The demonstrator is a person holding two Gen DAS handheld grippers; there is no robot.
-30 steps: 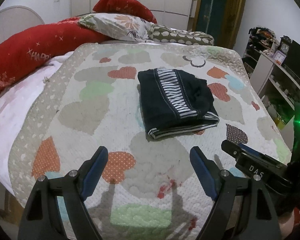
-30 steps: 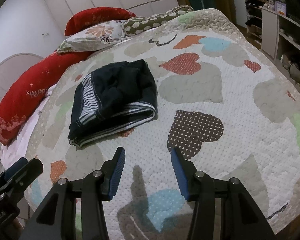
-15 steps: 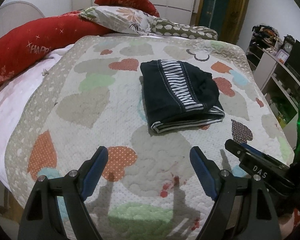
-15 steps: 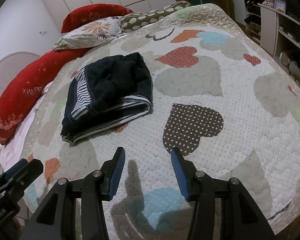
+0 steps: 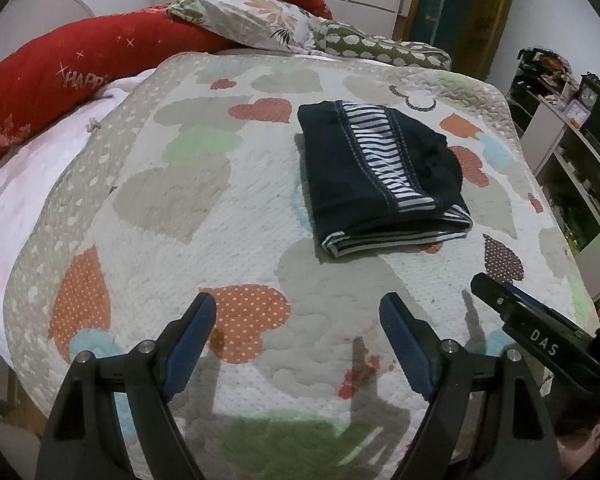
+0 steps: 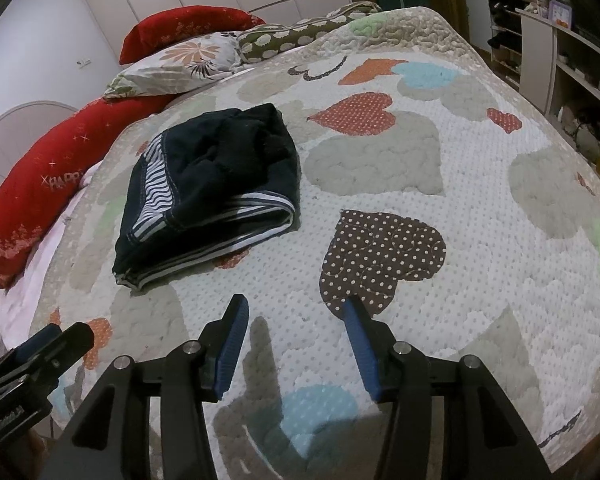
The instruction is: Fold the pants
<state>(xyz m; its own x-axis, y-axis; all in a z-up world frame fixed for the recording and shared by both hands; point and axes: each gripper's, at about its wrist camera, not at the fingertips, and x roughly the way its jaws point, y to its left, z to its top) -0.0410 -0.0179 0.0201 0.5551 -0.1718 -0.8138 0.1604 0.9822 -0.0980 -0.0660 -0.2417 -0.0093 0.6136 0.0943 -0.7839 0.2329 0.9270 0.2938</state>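
Navy fabric: dark navy pants with a white-striped side band (image 5: 376, 176), lying as a compact folded bundle on the heart-patterned quilted bedspread (image 5: 172, 208), right of centre in the left wrist view and left of centre in the right wrist view (image 6: 212, 188).
Progress: looks finished or close to it; the bundle shows stacked layers along its near striped edge, and nothing is gripped.
What is left: by my read, at most a tidy-up, since the far right side bulges and looks rumpled rather than flat.
Left claw: the left gripper (image 5: 298, 344) sits at the bottom of its frame with blue pads spread wide, holding nothing, above bare quilt.
Right claw: the right gripper (image 6: 296, 344) is at the bottom centre, pads apart and empty, over the brown dotted heart's lower edge.
Gap to the pants: well apart from both claws; the bundle lies ahead and right of the left one, ahead and left of the right one.
Backdrop: red bolster pillow (image 5: 60, 80) at the upper left, untouched.
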